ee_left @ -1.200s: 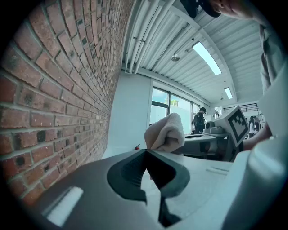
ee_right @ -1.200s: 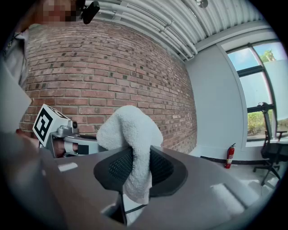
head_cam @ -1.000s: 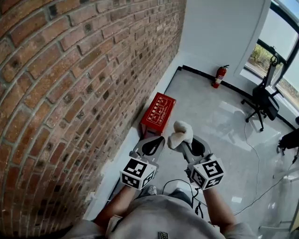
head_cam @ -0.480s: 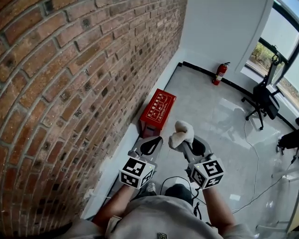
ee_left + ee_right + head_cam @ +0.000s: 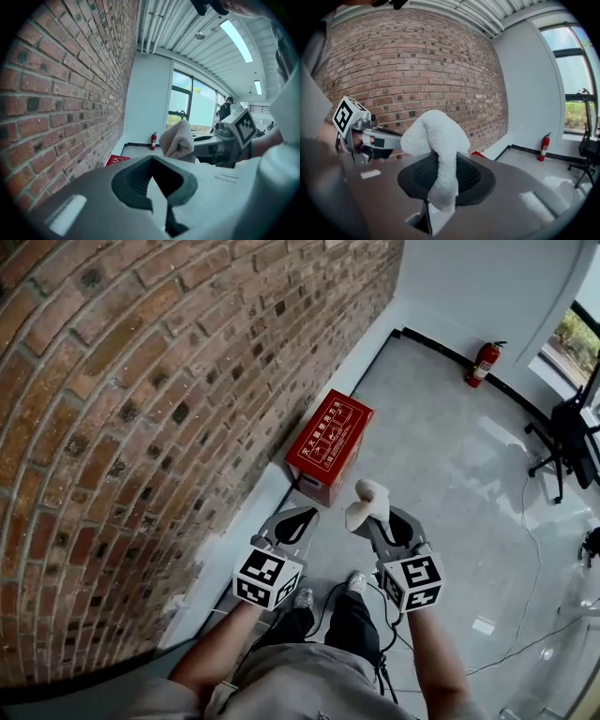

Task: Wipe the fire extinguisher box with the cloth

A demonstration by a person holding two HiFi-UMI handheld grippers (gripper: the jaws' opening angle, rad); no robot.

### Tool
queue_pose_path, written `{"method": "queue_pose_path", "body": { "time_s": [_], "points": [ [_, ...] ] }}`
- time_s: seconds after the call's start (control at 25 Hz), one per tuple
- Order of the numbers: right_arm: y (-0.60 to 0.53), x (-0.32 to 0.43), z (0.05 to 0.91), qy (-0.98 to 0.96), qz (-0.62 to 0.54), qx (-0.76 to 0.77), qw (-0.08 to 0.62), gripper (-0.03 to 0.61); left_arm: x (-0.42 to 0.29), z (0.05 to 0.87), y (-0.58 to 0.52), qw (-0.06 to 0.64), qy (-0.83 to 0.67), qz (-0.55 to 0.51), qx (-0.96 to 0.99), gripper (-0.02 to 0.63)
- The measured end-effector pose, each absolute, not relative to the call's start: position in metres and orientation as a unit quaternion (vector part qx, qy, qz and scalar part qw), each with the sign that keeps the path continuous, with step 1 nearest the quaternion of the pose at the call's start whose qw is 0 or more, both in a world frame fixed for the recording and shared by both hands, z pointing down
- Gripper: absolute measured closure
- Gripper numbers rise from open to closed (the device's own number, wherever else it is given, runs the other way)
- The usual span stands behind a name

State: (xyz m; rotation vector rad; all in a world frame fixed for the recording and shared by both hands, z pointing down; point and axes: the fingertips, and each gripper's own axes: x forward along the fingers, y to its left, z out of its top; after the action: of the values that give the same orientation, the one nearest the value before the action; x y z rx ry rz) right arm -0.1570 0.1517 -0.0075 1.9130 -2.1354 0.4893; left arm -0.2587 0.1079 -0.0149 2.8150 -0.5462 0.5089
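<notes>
The fire extinguisher box is bright red with white print and framed white panels on its lid. The cloth is off-white. The left gripper and right gripper are grey, each with a cube of black-and-white square markers. The brick wall is red-brown with pale mortar lines, the floor glossy light grey

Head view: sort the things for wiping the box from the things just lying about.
For the job: cloth in the right gripper; red fire extinguisher box by the brick wall.
Lying about: fire extinguisher; office chair.
</notes>
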Motion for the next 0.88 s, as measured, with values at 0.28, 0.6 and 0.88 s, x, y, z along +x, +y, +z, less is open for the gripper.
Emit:
{"method": "queue_pose_path", "body": {
  "time_s": [0.28, 0.6, 0.88],
  "points": [
    [0.072, -0.071, 0.101, -0.757, 0.180, 0.612, 0.141, 0.465, -0.189, 0.045, 0.068, 0.093, -0.226, 0.220, 0.944, 0.614],
    [-0.051, 0.003, 0.207, -0.720, 0.191, 0.640, 0.187, 0.465, -0.144, 0.125, 0.002, 0.107, -0.198, 0.257, 0.940, 0.614],
    [-0.155, 0.060, 0.291, -0.649, 0.204, 0.680, 0.273, 0.465, -0.147, 0.197, -0.061, 0.123, -0.163, 0.282, 0.937, 0.614]
  ]
}}
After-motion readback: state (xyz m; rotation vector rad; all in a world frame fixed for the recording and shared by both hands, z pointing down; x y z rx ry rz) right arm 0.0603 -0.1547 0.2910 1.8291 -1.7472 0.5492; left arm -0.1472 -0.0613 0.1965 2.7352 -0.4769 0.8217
